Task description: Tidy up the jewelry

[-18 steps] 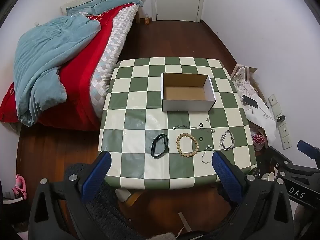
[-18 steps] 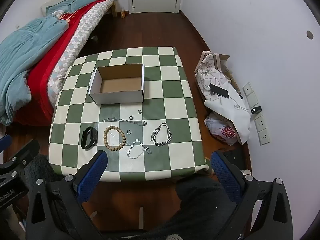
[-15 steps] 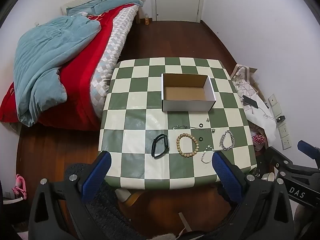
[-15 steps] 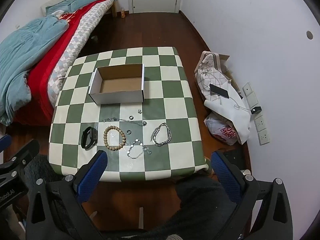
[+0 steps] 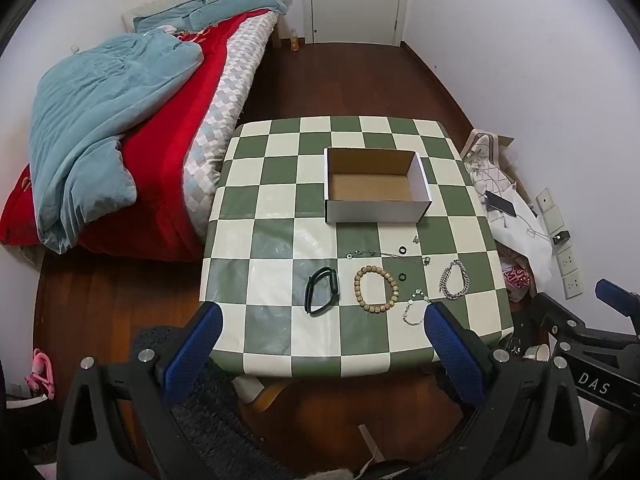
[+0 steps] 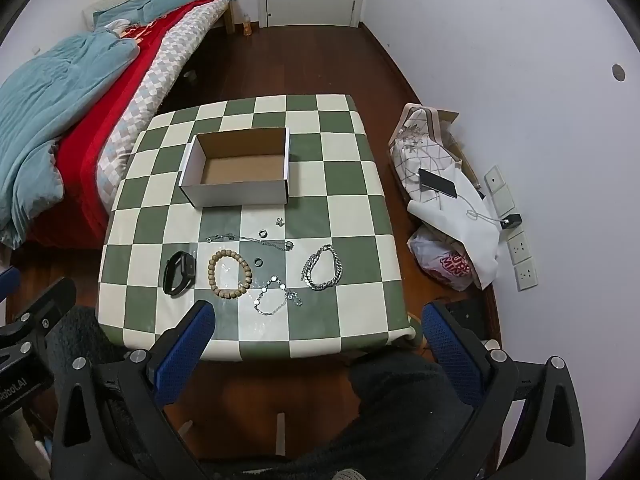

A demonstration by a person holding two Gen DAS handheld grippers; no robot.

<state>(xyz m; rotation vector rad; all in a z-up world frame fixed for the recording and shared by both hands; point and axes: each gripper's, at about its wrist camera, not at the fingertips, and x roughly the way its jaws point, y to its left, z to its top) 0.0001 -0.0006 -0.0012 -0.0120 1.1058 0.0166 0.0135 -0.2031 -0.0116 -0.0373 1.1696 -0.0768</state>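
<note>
Jewelry lies in a loose row on the near half of the checkered table [image 6: 352, 152], and between the earlier pictures and this one nothing has shifted: no piece has moved and both tools hang where they were. We judge from this that the sorting has not begun, since the open cardboard box [image 6: 240, 168] further back shows only its bare brown floor.

Going left to right in the right wrist view, we find the black band [image 6: 179, 273], touching or nearly touching the wooden bead bracelet [image 6: 229, 275], then the thin disc-link chain [image 6: 276, 295] nearest us, and the heavy silver chain bracelet [image 6: 322, 268] at the right end. Behind them a fine necklace [image 6: 252, 239] stretches across two squares, with small dark rings [image 6: 262, 233] and a tiny pale item close to the box.

Our left gripper [image 5: 320, 344] is spread wide and carries nothing, hovering off the near table edge; our right gripper [image 6: 316, 340] is likewise spread and empty, equally short of the pieces.

Much is hard to read. The small items near the box are too tiny to name, and the necklace pendant is a blur. Whether the band and beads overlap we cannot tell. The table's legs are hidden, and dark cloth below fills the near foreground.
</note>
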